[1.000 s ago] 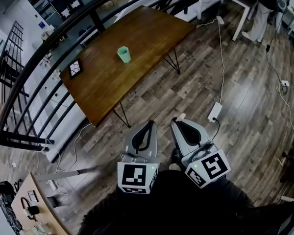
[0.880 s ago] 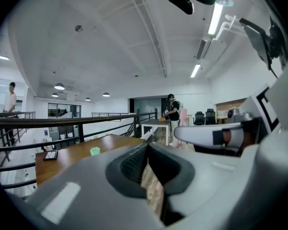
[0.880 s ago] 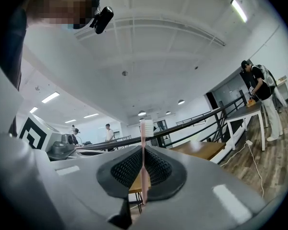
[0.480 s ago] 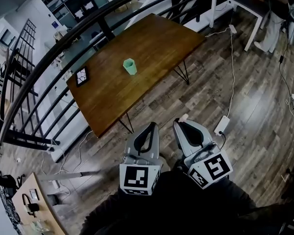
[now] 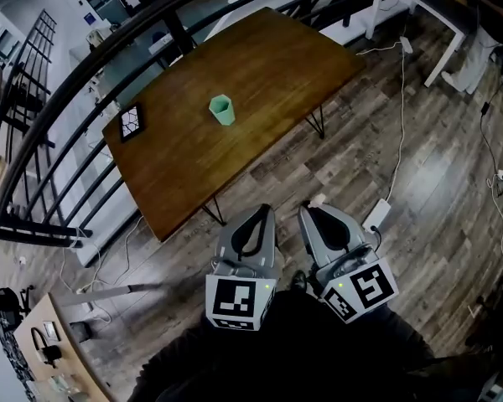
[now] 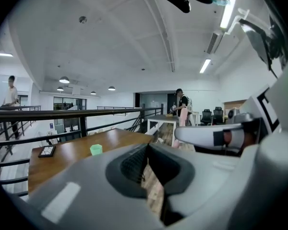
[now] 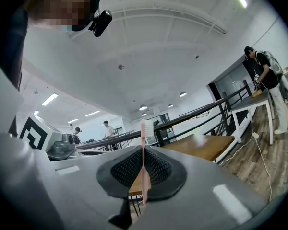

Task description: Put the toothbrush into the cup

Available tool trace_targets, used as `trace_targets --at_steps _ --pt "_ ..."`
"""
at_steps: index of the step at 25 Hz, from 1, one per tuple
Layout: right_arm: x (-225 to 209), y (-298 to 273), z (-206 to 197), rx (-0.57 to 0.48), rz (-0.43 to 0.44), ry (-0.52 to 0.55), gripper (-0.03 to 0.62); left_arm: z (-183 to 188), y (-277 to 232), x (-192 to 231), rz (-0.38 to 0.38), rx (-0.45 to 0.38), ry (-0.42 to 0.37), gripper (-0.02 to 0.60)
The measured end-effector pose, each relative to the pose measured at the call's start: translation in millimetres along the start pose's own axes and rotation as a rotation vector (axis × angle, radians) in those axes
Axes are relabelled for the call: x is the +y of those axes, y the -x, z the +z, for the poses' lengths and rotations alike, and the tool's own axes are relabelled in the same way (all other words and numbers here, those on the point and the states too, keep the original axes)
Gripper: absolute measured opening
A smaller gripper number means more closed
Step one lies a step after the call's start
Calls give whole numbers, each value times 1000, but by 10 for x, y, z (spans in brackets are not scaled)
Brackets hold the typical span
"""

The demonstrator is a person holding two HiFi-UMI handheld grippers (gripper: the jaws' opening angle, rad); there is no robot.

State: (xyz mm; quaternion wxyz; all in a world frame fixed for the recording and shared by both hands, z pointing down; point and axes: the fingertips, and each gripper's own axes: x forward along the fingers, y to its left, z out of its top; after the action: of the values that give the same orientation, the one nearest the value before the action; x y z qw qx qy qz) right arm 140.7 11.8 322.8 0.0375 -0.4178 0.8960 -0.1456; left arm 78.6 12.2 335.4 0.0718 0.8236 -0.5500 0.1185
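We clamp the toothbrush (image 7: 143, 140) upright in the jaws of our right gripper (image 7: 143, 163), our left gripper (image 6: 145, 153) clenched empty, the green cup (image 5: 222, 110) well apart on the tabletop (image 5: 268, 61).

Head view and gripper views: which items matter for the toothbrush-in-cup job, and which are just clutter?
Job: toothbrush, clamped upright in the right gripper; green cup on the wooden table.

Lying about: black-framed tile on that table; power strip; white-legged table.
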Motion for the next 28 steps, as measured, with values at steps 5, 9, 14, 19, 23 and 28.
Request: trace_targets --at_steps 5,9,14,19,23,28 --pt "-132 -418 -55 34 9 -15 12 -17 -317 321 12 25 23 9" --pt "-211 -772 -24 47 11 -19 12 19 -542 569 8 37 34 9" --pt "-231 -1253 72 53 18 1 12 149 -787 1003 20 17 44 9" --pt "-219 -1732 246 38 34 40 12 355 -994 1422 28 -36 47 9" --pt "-114 -2040 387 18 50 88 12 523 -1083 1725 29 -83 46 9" --pt "-56 -2256 520 4 69 129 12 702 -1133 1964 48 -134 47 9"
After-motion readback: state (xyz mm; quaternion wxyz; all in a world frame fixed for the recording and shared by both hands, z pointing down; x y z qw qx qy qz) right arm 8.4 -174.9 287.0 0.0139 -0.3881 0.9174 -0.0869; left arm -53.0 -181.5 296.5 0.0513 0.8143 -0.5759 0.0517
